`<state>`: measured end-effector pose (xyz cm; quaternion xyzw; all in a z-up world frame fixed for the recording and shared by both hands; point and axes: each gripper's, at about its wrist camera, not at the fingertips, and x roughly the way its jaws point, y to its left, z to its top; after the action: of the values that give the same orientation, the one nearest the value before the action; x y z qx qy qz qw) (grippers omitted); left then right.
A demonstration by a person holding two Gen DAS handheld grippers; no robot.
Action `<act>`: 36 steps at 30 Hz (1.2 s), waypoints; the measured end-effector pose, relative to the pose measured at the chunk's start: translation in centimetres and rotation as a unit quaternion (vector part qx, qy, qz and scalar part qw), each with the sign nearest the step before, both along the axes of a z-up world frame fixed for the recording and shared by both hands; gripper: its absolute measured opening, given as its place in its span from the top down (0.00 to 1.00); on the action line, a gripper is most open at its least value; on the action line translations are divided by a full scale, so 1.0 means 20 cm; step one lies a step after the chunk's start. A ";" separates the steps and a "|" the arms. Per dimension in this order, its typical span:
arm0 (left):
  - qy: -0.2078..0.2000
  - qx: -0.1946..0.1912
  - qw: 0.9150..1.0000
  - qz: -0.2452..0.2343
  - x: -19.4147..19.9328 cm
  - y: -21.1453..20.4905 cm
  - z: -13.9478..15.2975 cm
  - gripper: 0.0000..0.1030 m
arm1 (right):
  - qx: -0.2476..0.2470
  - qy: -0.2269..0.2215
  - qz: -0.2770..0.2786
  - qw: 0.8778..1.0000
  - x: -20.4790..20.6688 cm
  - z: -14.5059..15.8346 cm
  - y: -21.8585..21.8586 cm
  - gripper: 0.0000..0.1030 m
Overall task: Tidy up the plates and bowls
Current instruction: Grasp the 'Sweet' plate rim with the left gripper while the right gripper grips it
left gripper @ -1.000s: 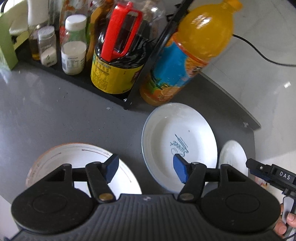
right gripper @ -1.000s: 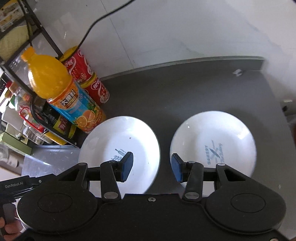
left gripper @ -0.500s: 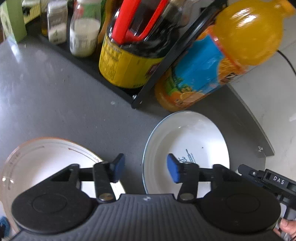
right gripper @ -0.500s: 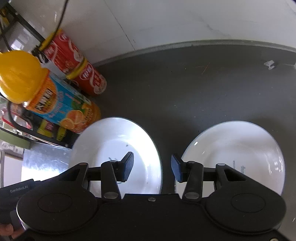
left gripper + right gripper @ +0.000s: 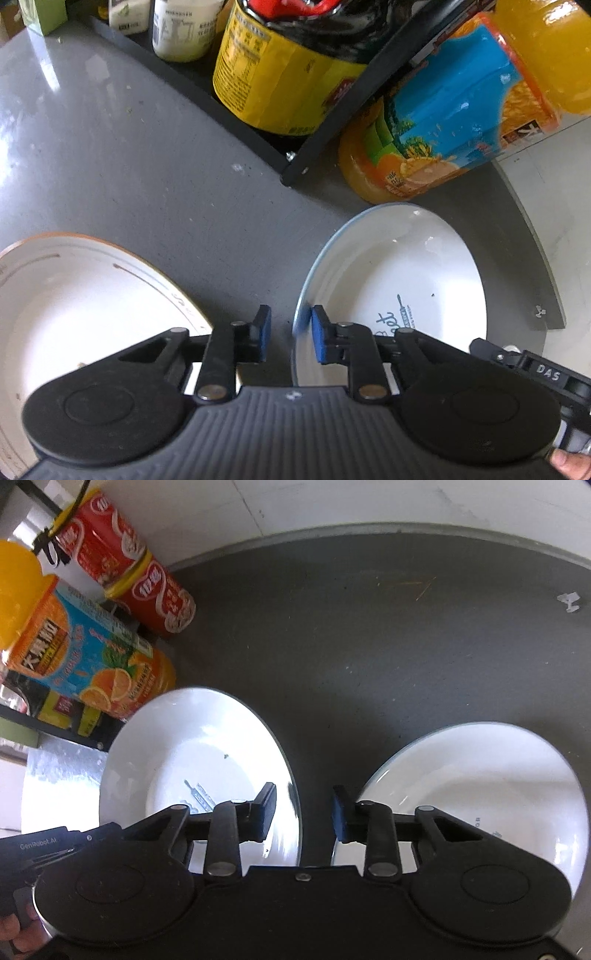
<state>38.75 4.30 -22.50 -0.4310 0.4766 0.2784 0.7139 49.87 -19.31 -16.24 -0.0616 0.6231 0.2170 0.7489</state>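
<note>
1. The left gripper (image 5: 288, 339) sits low over the grey counter (image 5: 147, 177), its blue pads parted by a narrow gap that straddles the near-left rim of the middle plate (image 5: 399, 280). The right pad lies inside the plate and the left pad outside it; the rim reads as a blur between them, and no contact with either pad can be seen, so the claw is open.
2. At 9 o'clock from that gripper lies a larger white plate with a brown rim (image 5: 74, 302), partly under the gripper body and well apart from the middle plate.
3. The right gripper (image 5: 303, 812) is open wider, with nothing between its pads. It hangs over the bare strip of counter (image 5: 369, 646) between two plates.
4. In the right wrist view the middle plate (image 5: 192, 746), with blue print on its floor, is at 10 o'clock; the right plate (image 5: 480, 775), plain white with small print, is at 2 o'clock.
5. Farther off, at 1 o'clock in the left wrist view, an orange juice bottle (image 5: 461, 118) stands just beside the middle plate's far edge.
6. At 12 o'clock, a black rack (image 5: 332, 122) holds a dark jug with a yellow label (image 5: 280, 74).
7. Farthest in the right wrist view, at 10 o'clock, red cans (image 5: 147, 579) stand against the white wall.
</note>
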 end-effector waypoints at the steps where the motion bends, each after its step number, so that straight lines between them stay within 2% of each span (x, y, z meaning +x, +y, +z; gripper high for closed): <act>1: -0.001 -0.004 1.000 0.002 0.00 0.00 -0.01 0.81 | -0.001 0.004 0.000 1.000 0.00 -0.01 0.00 0.73; 5: -0.007 -0.013 1.000 0.004 0.01 -0.03 -0.03 0.89 | 0.006 0.013 0.018 1.000 0.00 -0.03 0.03 0.87; 8: -0.005 -0.001 1.000 -0.001 0.01 -0.05 -0.01 0.89 | -0.002 -0.005 0.037 0.999 -0.03 0.00 0.06 0.88; 14: -0.013 0.011 1.000 -0.010 -0.02 -0.04 0.07 0.89 | 0.030 -0.025 0.053 0.998 -0.07 0.10 0.03 0.92; 21: -0.025 0.023 0.999 -0.019 -0.08 -0.02 0.16 0.89 | 0.041 -0.047 0.067 0.996 -0.17 0.19 0.05 0.92; 31: -0.049 0.033 0.998 -0.021 -0.29 0.05 0.33 0.89 | 0.069 -0.068 0.084 0.992 -0.38 0.37 0.13 0.92; 36: -0.056 0.035 0.998 -0.014 -0.45 0.11 0.37 0.89 | 0.076 -0.072 0.107 0.989 -0.51 0.38 0.23 0.92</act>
<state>29.79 6.53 -15.12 -0.4139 0.4320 0.2600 0.7579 39.74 -14.75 -8.63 -0.0864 0.5393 0.3372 0.7668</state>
